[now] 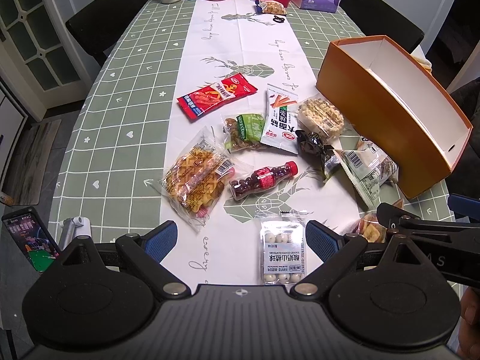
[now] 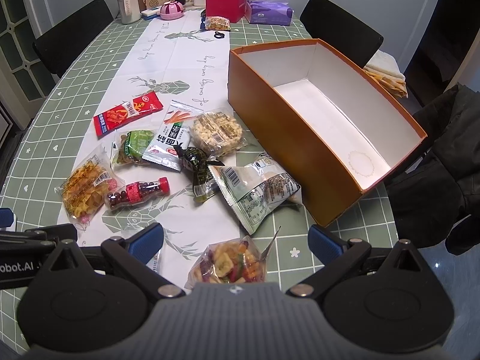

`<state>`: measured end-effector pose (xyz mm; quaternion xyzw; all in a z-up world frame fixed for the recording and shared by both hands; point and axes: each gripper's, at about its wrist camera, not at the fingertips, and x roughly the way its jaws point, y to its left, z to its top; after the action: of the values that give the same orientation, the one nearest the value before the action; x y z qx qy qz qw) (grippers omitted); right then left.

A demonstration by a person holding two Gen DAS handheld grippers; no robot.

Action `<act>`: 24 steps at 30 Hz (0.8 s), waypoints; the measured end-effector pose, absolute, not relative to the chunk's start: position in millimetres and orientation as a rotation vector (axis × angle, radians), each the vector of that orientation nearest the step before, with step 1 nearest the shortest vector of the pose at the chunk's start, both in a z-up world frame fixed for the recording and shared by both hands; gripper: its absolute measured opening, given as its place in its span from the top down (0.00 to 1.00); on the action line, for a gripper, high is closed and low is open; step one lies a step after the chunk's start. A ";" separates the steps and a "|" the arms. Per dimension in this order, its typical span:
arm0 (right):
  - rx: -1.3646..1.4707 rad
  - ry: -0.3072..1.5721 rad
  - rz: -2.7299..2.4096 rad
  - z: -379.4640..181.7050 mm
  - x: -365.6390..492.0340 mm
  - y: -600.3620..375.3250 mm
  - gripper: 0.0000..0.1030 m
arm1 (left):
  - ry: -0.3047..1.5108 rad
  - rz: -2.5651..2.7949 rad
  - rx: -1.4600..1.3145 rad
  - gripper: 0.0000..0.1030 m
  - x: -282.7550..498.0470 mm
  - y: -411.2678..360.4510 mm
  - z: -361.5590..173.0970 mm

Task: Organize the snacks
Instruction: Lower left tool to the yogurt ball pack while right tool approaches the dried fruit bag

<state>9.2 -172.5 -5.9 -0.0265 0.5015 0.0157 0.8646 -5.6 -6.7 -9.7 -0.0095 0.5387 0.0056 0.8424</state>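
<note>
While both tools hover low over the near edge of the worktop (image 1: pixel 120 96), a scatter of snacks lies on the white runner beside an orange box (image 2: pixel 303 150). The left tool (image 1: pixel 241 240) stands wide open and holds nothing; a clear pack of white candy balls (image 1: pixel 282 252) lies flat between its blue pads (image 1: pixel 162 237). The right tool (image 2: pixel 235 243) is likewise spread wide and empty, with a bag of mixed fruit chips (image 2: pixel 231 262) on the cloth between its fingers. Farther out, a waffle pack (image 1: pixel 196 178) sits just beside a small bottle of dark candies (image 1: pixel 262 180) lying on its side. Beyond them lie a red packet (image 1: pixel 217 96), a green raisin pack (image 1: pixel 244 132), a white-and-green sachet (image 1: pixel 280 120) and a rice-puff cake (image 1: pixel 321 117), the last close to the box's long wall. A dark foil wrapper (image 1: pixel 316 150) and a pale bag (image 2: pixel 258 193) rest near the box's near corner. The box stands open and empty on the green check cloth, its white floor bare. Black chairs (image 2: pixel 72 34) flank the far end, where a pink box (image 2: pixel 225 3) and a tissue pack (image 2: pixel 270 12) stand.
</note>
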 end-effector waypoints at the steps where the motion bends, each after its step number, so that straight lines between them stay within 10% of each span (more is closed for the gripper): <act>1: -0.054 1.051 0.033 -5.9 9.3 -172.6 0.03 | 1.139 0.011 -0.020 0.00 -6.3 -7.2 -10.5; 24: 0.054 1.043 0.146 -20.6 4.3 -211.6 0.03 | 1.217 -0.054 -0.116 0.00 -9.4 10.0 -36.8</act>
<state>4.3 -211.6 -20.6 0.0256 0.4975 0.0695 0.8643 -9.4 10.0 -36.8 -0.0543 0.5713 -0.0252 0.8186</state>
